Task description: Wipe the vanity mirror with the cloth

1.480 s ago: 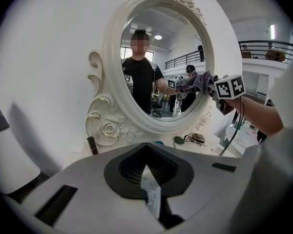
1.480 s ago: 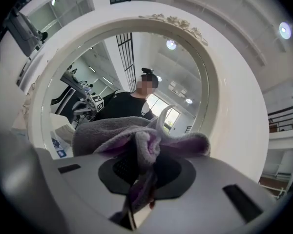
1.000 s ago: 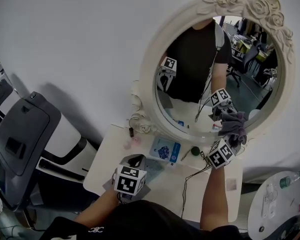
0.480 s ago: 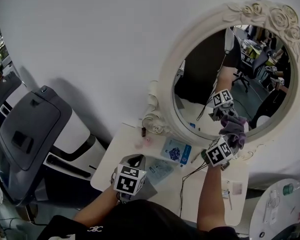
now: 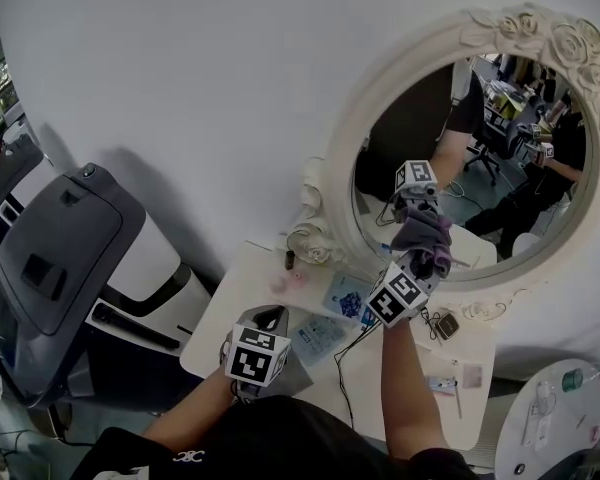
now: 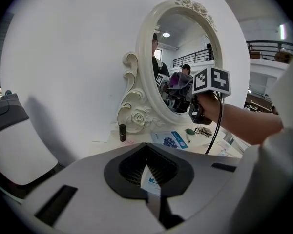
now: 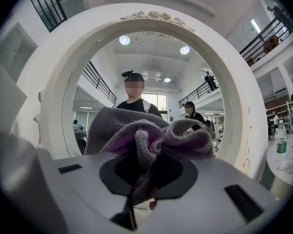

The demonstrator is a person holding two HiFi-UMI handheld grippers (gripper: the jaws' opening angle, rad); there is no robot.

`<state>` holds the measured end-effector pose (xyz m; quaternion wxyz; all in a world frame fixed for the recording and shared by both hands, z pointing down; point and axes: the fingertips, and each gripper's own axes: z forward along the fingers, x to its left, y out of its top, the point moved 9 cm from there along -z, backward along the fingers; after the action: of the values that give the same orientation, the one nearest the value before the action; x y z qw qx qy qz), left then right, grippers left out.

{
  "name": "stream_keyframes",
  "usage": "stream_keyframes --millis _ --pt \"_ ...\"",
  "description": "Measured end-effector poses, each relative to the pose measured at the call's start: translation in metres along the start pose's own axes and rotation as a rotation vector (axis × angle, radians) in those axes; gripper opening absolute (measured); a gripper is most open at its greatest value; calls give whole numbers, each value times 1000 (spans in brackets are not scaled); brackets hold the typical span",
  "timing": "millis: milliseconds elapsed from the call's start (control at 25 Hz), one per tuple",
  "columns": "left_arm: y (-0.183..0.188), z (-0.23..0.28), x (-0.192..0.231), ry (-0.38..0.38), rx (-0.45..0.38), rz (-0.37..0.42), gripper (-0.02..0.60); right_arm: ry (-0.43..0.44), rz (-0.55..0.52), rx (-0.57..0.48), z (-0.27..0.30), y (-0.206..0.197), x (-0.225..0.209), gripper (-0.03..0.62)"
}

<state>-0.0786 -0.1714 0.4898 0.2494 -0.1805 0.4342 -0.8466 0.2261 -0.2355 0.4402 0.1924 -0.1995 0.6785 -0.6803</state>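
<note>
cloth (image 5: 426, 232) in right tongs (image 5: 417, 252), against upright mirror (image 5: 510, 193)

The cloth (image 7: 136, 126) hides part of the mirror (image 7: 144, 62); print on the packet (image 6: 171, 139) is too small

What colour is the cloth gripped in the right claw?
The cloth is grey with purple showing in its folds, clearest in the right gripper view.
</note>
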Motion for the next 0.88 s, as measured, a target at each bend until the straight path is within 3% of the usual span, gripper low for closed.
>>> stream_keyframes --millis 200,400,680,880 --pt "1 1 -12 -20 -3 7 -2 120 -51 43 -6 -4 28 43" --pt "2 2 -28 -46 -8 8 -2 478 -130 228 -11 -11 55 52" --pt "5 8 -31 -48 -30 -30 -2 554 -56 165 -68 -8 22 52" --pt "12 18 -44 -99 -43 -36 -2 524 26 44 -117 10 -12 52"
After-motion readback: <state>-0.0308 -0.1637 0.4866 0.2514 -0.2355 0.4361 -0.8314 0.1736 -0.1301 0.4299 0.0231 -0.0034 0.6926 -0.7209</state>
